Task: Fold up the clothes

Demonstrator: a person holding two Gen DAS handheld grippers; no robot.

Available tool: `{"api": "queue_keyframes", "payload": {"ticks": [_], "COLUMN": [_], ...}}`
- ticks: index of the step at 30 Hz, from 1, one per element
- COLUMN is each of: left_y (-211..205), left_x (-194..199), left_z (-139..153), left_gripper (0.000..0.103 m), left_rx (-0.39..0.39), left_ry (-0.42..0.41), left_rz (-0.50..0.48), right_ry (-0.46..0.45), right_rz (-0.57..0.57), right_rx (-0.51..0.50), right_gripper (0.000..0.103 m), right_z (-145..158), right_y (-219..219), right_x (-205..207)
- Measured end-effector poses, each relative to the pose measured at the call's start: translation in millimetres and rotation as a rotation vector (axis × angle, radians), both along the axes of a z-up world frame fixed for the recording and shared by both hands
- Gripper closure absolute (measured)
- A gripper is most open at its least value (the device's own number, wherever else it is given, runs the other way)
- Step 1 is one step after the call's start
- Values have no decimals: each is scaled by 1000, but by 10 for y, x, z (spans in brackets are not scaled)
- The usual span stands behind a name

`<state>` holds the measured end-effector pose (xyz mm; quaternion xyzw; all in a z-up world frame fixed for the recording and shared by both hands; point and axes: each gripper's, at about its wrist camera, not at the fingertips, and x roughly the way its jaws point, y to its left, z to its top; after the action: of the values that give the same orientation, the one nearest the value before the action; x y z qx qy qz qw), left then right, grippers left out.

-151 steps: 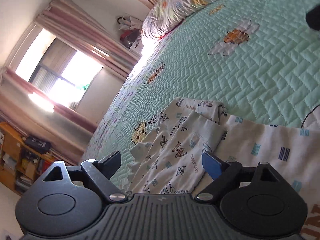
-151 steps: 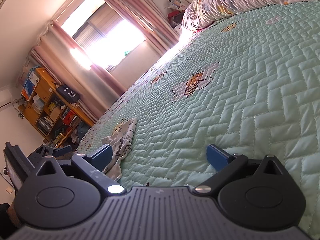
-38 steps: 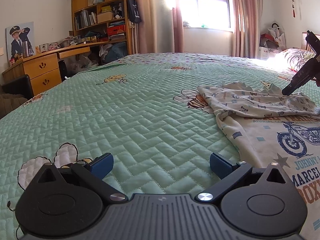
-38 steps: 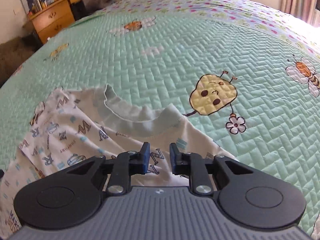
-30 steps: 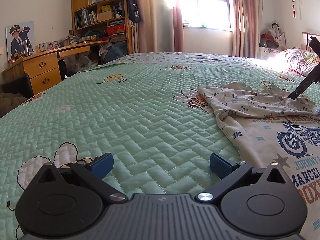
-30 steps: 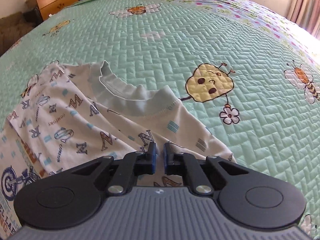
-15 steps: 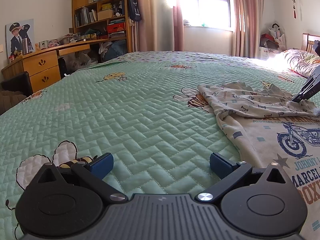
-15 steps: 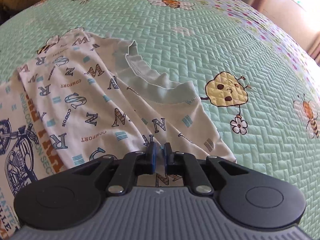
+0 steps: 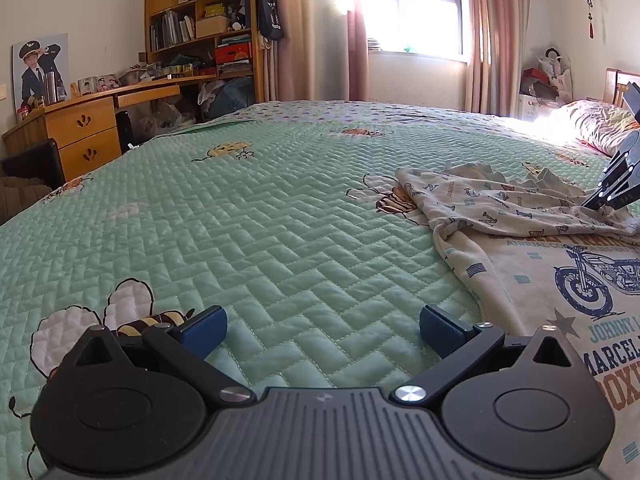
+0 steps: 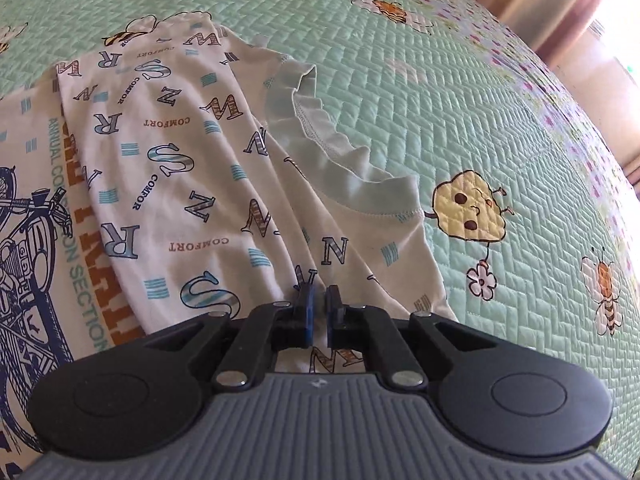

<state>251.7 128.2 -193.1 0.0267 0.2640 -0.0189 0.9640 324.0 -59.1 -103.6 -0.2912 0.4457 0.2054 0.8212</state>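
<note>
A white shirt (image 10: 208, 168) printed with letters and a blue motorcycle lies on the green quilted bed (image 10: 460, 92), its pale green collar (image 10: 320, 148) ruffled. My right gripper (image 10: 318, 312) is shut on a fold of the shirt near the shoulder, and the cloth pulls into creases toward it. The shirt (image 9: 560, 264) also shows in the left wrist view at the right, with the right gripper (image 9: 600, 202) pinching its far edge. My left gripper (image 9: 322, 328) is open and empty, low over the bare quilt left of the shirt.
The quilt (image 9: 240, 216) stretches ahead with bee patterns. A wooden desk (image 9: 80, 128) and bookshelf (image 9: 200, 28) stand at the far left beyond the bed. A window with curtains (image 9: 412, 4) is at the back. Pillows (image 9: 600, 124) lie at the far right.
My right gripper closed on the shirt's shoulder and has drawn back with it, tightening the creases. My left gripper has stayed open and nearly still.
</note>
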Motion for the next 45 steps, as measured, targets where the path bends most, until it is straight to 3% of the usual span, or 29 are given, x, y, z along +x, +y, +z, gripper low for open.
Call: {"api": "queue_keyframes", "payload": {"ticks": [7, 14, 17, 20, 21, 24, 27, 34, 37, 41, 43, 44, 45], "left_y": [10, 19, 23, 25, 26, 27, 24, 30, 32, 32, 31, 30, 30], "left_x": [3, 10, 15, 19, 21, 23, 23, 24, 26, 26, 24, 23, 23], "left_z": [-2, -5, -6, -8, -9, -10, -10, -11, -10, -14, -15, -15, -16], "left_gripper": [1, 1, 1, 1, 1, 1, 1, 1, 1, 1, 1, 1, 1], "left_rx": [-5, -8, -9, -10, -10, -12, -13, -13, -14, -15, -15, -16, -16], "left_ry": [1, 3, 4, 4, 4, 5, 6, 7, 8, 9, 10, 10, 10], "left_rz": [1, 1, 1, 1, 1, 1, 1, 1, 1, 2, 2, 2, 2], "right_ry": [-99, -250, -162, -189, -209, -255, -244, -288, -303, -330, -341, -339, -325], "right_rz": [10, -75, -116, -157, -185, -237, -177, -17, 9, 38, 46, 51, 58], "right_rx": [-83, -135, -53, -7, 31, 177, 210, 28, 15, -33, -79, -85, -75], "right_gripper": [103, 103, 100, 79, 76, 76, 75, 76, 75, 65, 65, 67, 81], "right_z": [-12, 93, 49, 50, 93, 281, 284, 73, 95, 43, -42, -79, -108], "right_y": [94, 15, -66, -111, -144, -239, -108, 282, 325, 379, 422, 440, 457], "right_x": [-113, -18, 49, 17, 5, -122, -341, -729, -858, -917, -875, -845, -814]}}
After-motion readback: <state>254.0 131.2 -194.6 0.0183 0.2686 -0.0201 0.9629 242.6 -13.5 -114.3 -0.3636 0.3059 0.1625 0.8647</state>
